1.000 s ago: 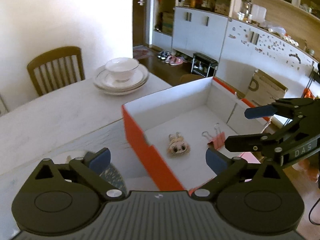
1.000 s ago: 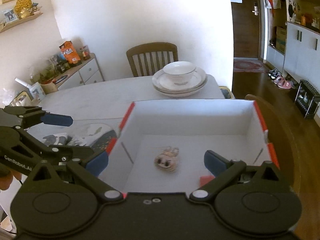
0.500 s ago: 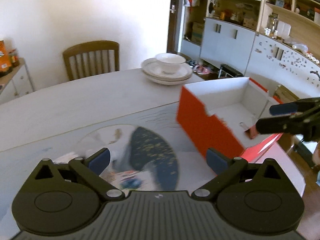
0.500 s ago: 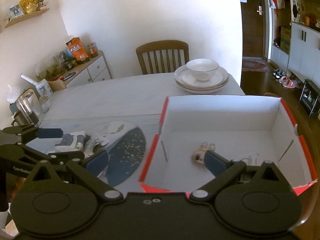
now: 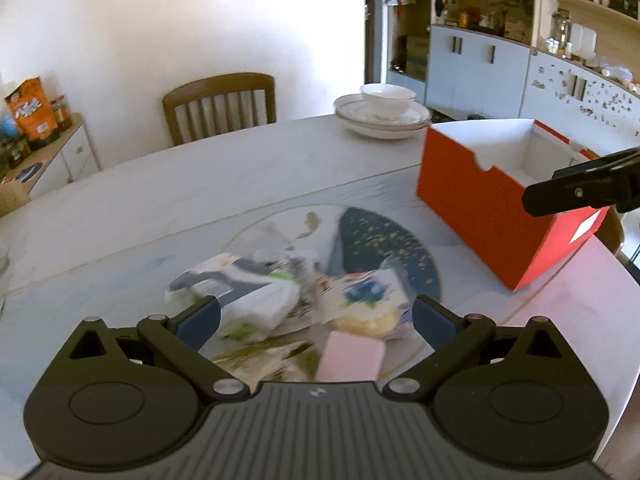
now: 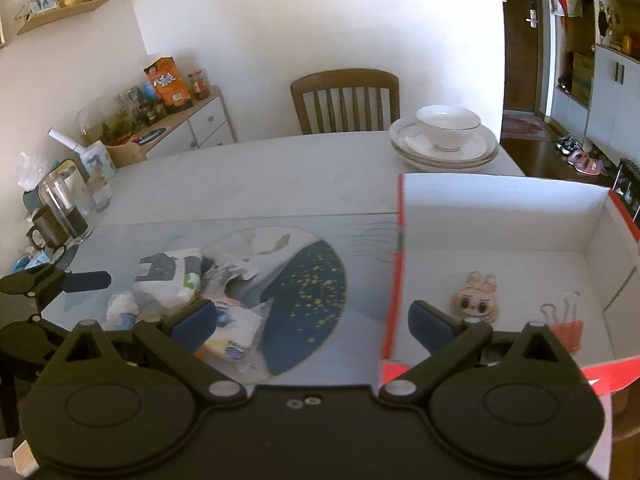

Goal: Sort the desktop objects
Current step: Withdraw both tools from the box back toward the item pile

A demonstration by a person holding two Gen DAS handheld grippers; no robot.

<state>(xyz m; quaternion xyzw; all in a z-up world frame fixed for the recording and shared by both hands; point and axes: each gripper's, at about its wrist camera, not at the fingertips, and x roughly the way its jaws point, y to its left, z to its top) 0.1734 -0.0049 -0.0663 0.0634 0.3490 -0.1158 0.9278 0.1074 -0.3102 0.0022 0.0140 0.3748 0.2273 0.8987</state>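
The left gripper (image 5: 315, 317) has swung left, away from the red box (image 5: 486, 204), and now sits over the pile of packets (image 5: 256, 296) and the pink block (image 5: 350, 356) on the worktop. The right gripper (image 6: 312, 320) has drawn back and shifted left too, so it straddles the box's left wall; the plush charm (image 6: 476, 298) and binder clip (image 6: 564, 326) lie to its right. Both jaws are spread as before.

This is a home dining room. A wooden chair (image 6: 346, 100) stands at the far side of the marble-look surface (image 6: 260, 176), which carries stacked plates with a bowl (image 6: 444, 136). Left of the chair a sideboard (image 6: 188, 124) holds snack boxes; right of it are a door (image 6: 520, 36), shoes on the floor (image 6: 580, 154) and wall cabinets (image 5: 480, 64).
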